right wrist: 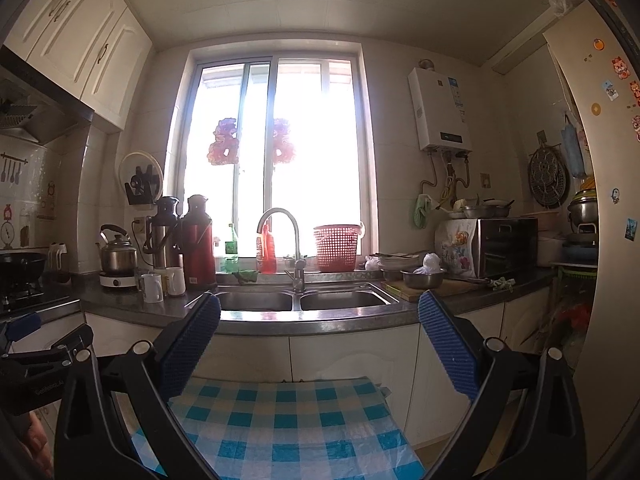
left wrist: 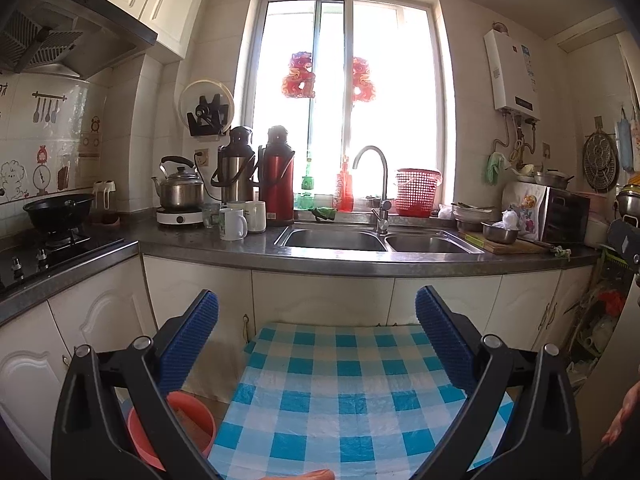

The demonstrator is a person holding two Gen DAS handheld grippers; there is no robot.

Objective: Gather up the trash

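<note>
My left gripper [left wrist: 320,320] is open and empty, held above a table with a blue-and-white checked cloth [left wrist: 344,392]. My right gripper [right wrist: 322,328] is also open and empty, over the same cloth [right wrist: 280,424]. Both face the kitchen counter. A crumpled green scrap [left wrist: 562,252] [right wrist: 502,283] lies on the counter's right end, by the cutting board. Near it, a white crumpled bag [left wrist: 507,219] [right wrist: 430,262] sits in a steel bowl. An orange-red basin [left wrist: 188,428] stands on the floor left of the table. No loose trash shows on the cloth.
A double sink [left wrist: 376,240] with a tall faucet [left wrist: 378,184] sits under the window. Mugs, two flasks and a kettle [left wrist: 180,188] crowd the left counter, beside a wok [left wrist: 56,210] on the stove. A red basket [left wrist: 416,192], dishes and a small oven [right wrist: 504,246] fill the right.
</note>
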